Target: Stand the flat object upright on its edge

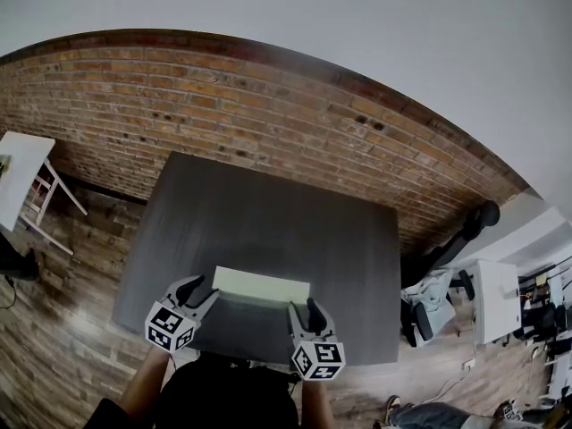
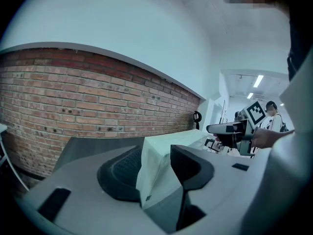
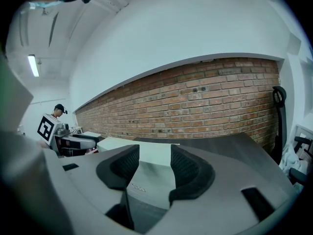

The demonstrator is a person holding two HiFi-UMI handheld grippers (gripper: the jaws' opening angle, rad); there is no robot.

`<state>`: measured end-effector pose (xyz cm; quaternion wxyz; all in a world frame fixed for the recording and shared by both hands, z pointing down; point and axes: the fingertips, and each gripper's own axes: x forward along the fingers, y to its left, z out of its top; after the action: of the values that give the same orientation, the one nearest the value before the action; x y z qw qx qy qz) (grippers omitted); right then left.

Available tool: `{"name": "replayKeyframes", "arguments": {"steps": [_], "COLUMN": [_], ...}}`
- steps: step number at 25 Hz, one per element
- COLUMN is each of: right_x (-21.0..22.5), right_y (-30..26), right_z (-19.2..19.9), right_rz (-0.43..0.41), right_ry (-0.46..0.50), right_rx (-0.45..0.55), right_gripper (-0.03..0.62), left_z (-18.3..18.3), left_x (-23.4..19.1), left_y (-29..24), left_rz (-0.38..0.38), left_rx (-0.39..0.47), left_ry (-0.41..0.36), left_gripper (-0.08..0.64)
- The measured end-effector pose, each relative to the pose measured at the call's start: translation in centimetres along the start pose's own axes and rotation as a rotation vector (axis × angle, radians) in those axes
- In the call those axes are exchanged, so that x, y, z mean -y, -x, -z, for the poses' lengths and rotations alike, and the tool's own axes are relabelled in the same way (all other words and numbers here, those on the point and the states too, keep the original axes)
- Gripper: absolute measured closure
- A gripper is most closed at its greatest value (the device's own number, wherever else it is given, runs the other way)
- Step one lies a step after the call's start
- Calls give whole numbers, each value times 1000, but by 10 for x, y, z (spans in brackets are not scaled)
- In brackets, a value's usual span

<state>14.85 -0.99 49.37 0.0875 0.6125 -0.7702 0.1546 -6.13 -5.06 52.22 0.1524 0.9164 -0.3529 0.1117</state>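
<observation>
The dark grey rectangular table [image 1: 268,213] bears the pale green flat rectangular box [image 1: 262,285] close to its near edge. If the box tips toward the person while it is being stood up, it would likely drop off the table. The left gripper [image 1: 204,291] pinches the box's left end and the right gripper [image 1: 304,311] pinches its right end. Uneven lifting could twist the box out of the pads. A red brick wall [image 1: 223,114] and a white side table [image 1: 18,177] stand well apart from it, and nothing on the tabletop blocks the turn.
</observation>
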Motion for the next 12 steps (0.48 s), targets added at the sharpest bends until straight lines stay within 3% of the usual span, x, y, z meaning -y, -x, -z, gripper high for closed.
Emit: {"name": "replayKeyframes", "arguments": {"steps": [3,6,8,12], "right_x": [-2,-5,-9,-19], "right_y": [3,9,12,17], "right_z": [-4,-8,-8,-9], "right_rz": [9,27,21,4], "right_ry": [13,23,25,29], "right_rx": [18,55,64,89], "right_gripper": [390,512,523,545], "left_z": [-7,-15,-21,-30], "left_x": [1,6,11,21], "left_y": [3,10,14,23], "left_rz": [-11,-17,-25,-61], "left_rx": [20,49,70,121], "left_ry": [-2,-11,-32,-38], "left_gripper": [377,379,382,474]}}
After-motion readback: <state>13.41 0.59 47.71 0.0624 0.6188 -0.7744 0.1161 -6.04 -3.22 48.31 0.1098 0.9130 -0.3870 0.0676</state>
